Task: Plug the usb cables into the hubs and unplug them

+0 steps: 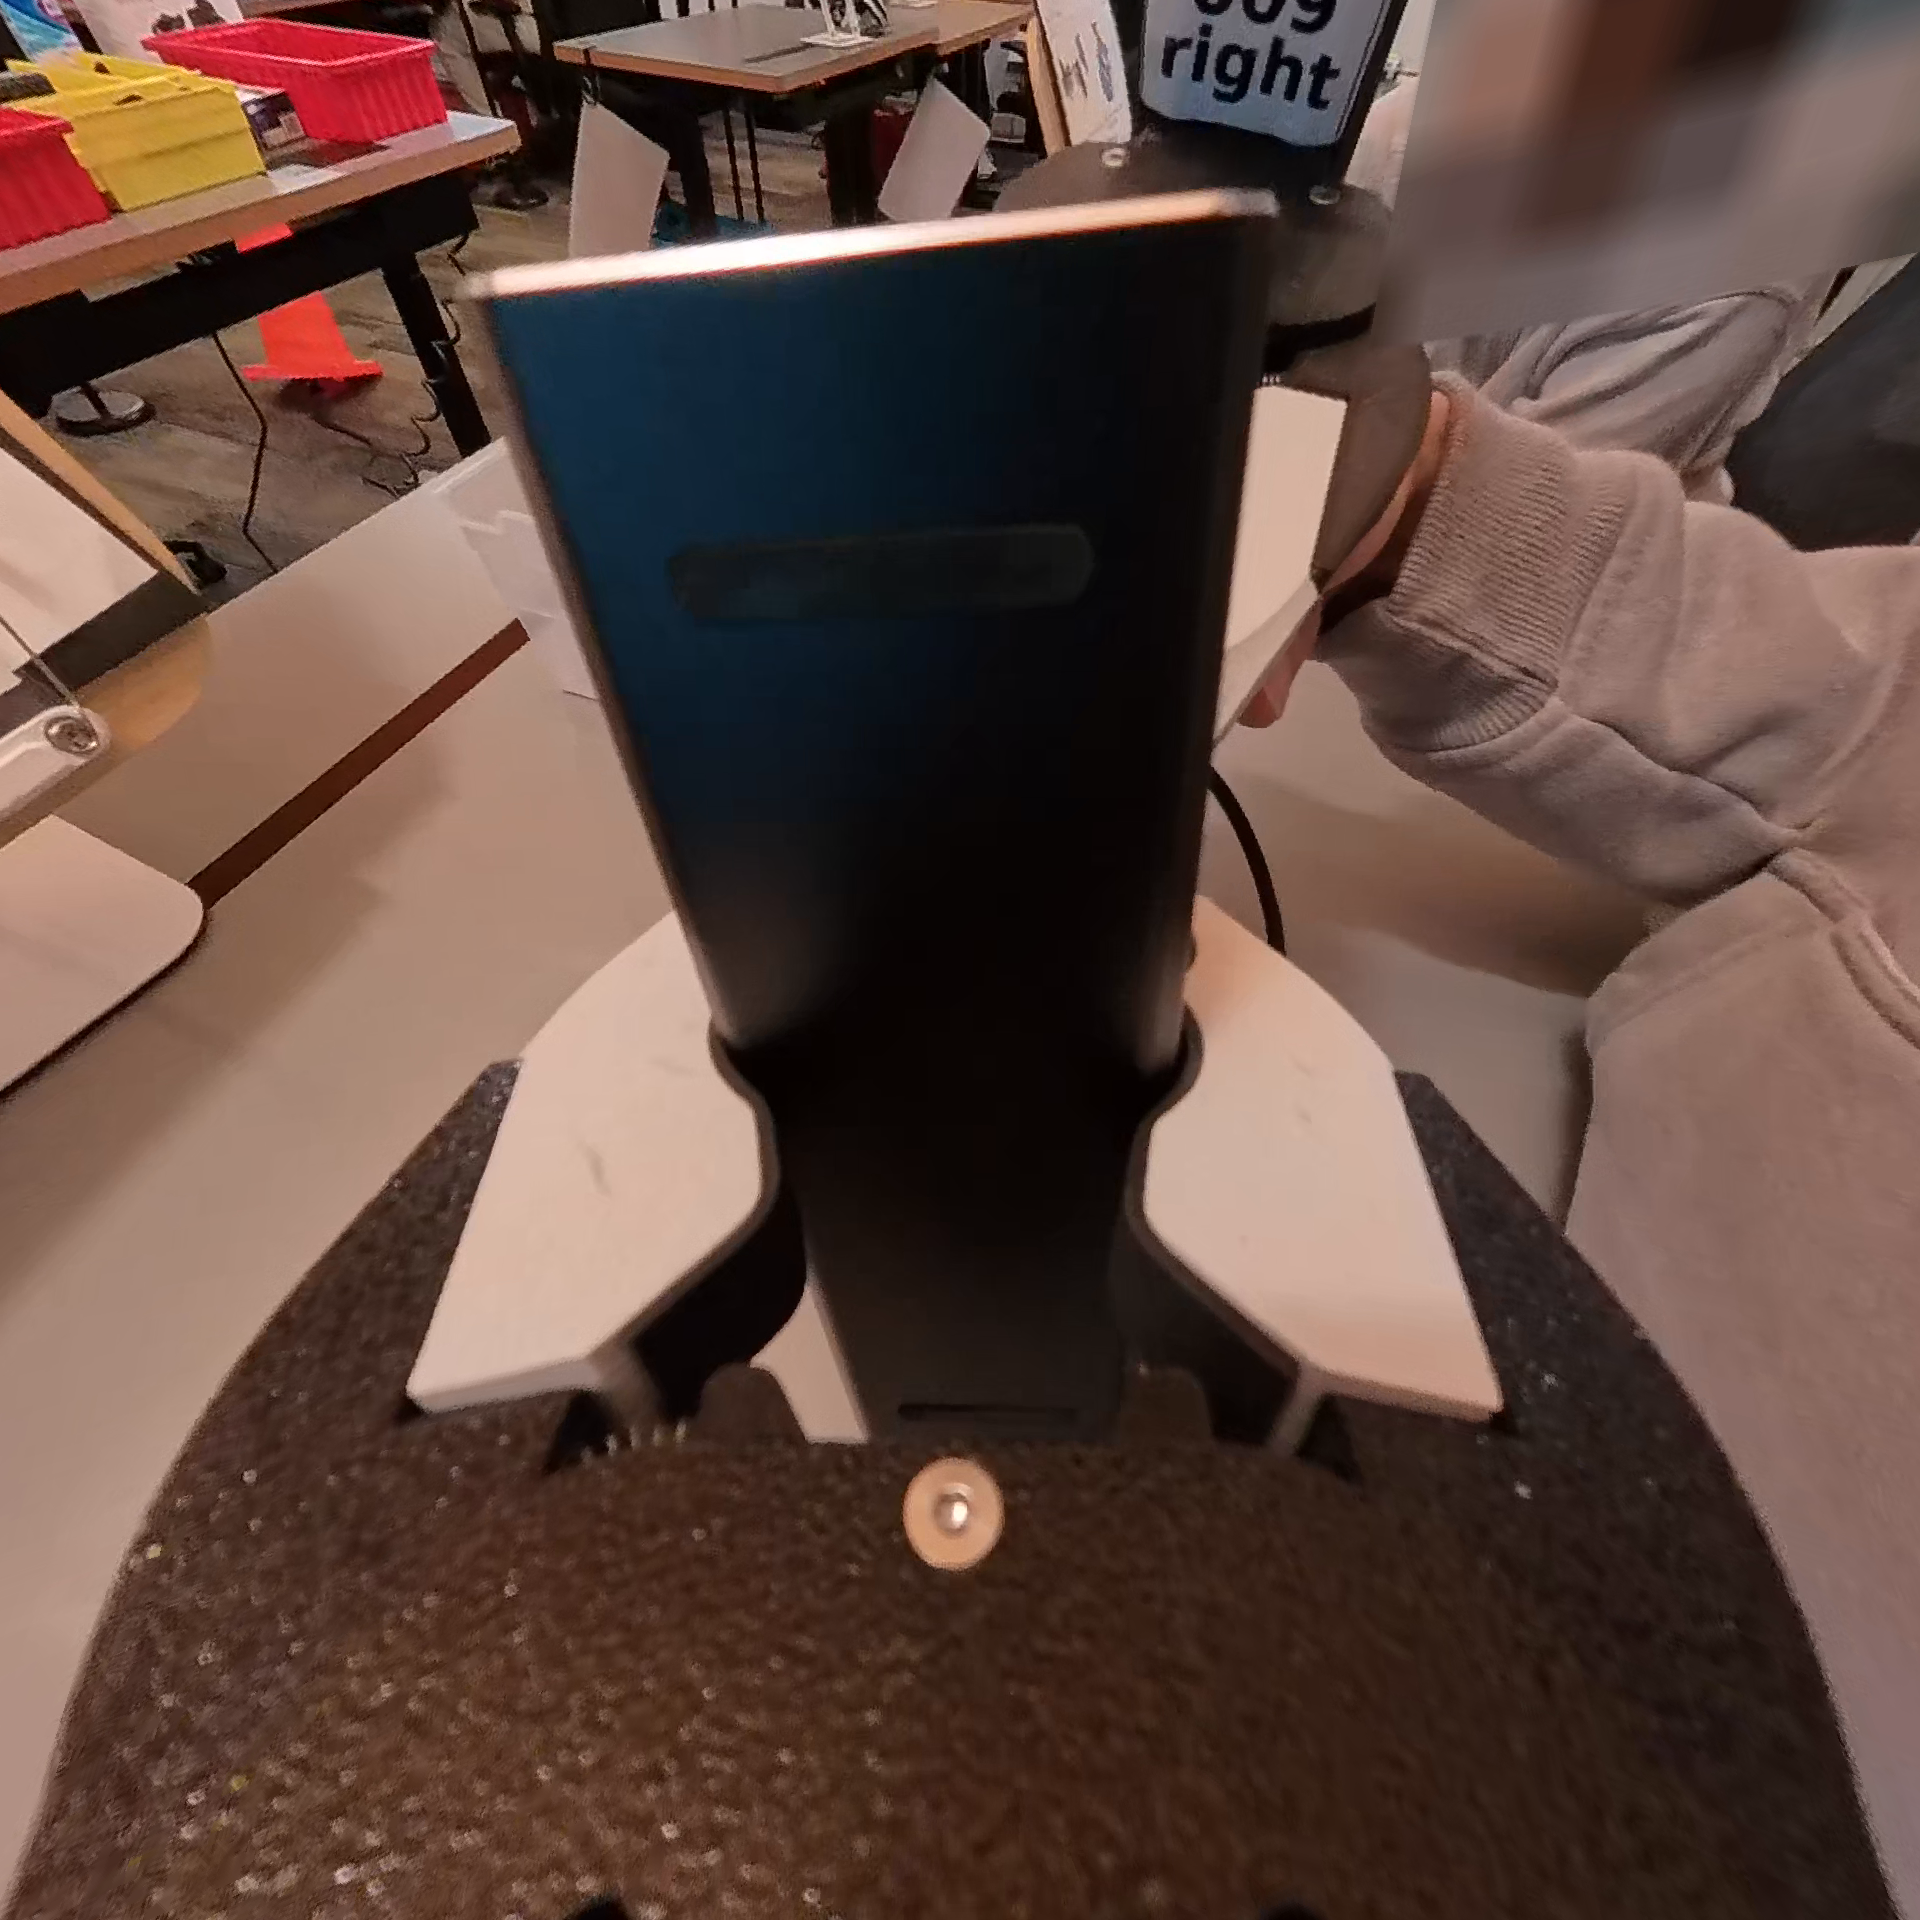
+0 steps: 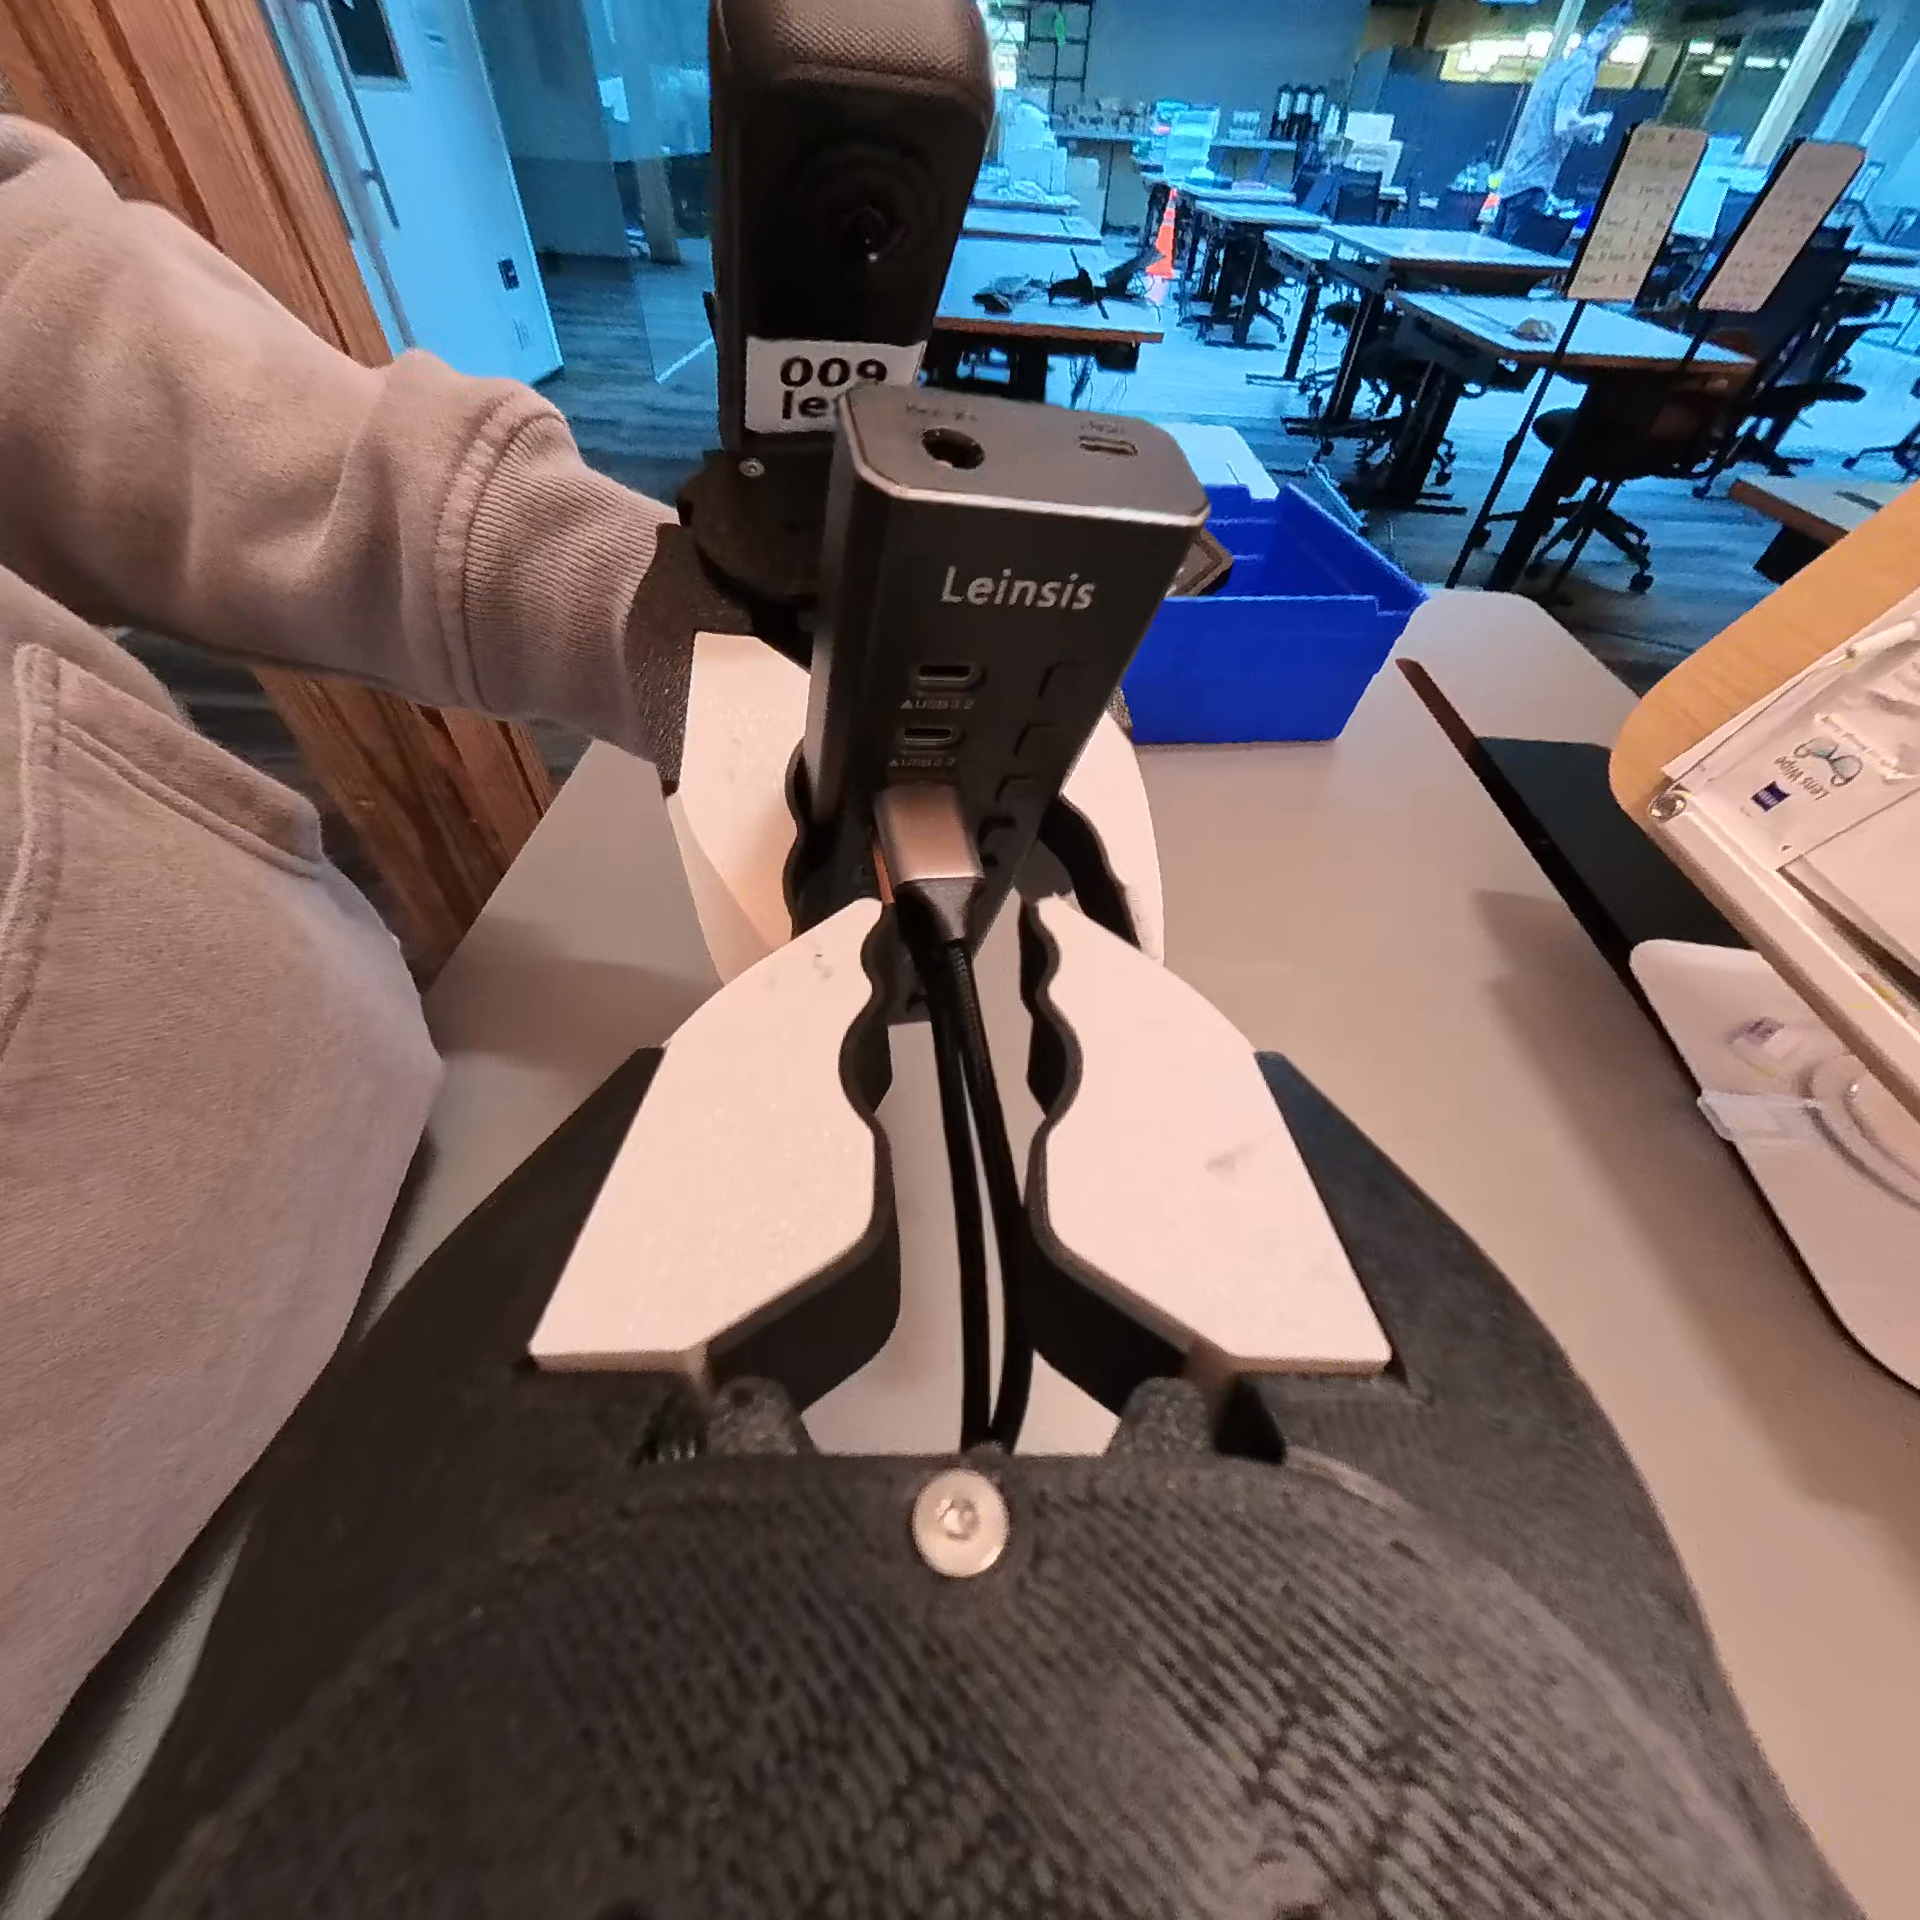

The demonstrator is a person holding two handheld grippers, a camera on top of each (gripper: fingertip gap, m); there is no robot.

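While left tool [image 1: 951, 1049] pinches USB hub [image 2: 997, 623] upright above tabletop [image 2: 1351, 935], right tool [image 2: 951, 935] stands spread around plugged USB connector [image 2: 925, 842]. Hub looks rigid, smooth, maybe slippery; braided cable [image 2: 971, 1143] soft. Best grip: metal connector shell, not cable.

One hub [image 2: 997, 644] shows, with one plug [image 2: 925, 842] seated in it and two black cables [image 2: 977, 1195] running back from there. Two pairs of tongs appear: left [image 1: 956, 1029] and right [image 2: 951, 935]. Behind stand two red bins [image 1: 301, 78], one yellow bin [image 1: 156, 135], one blue bin [image 2: 1278, 634] and one orange cone [image 1: 307, 343].
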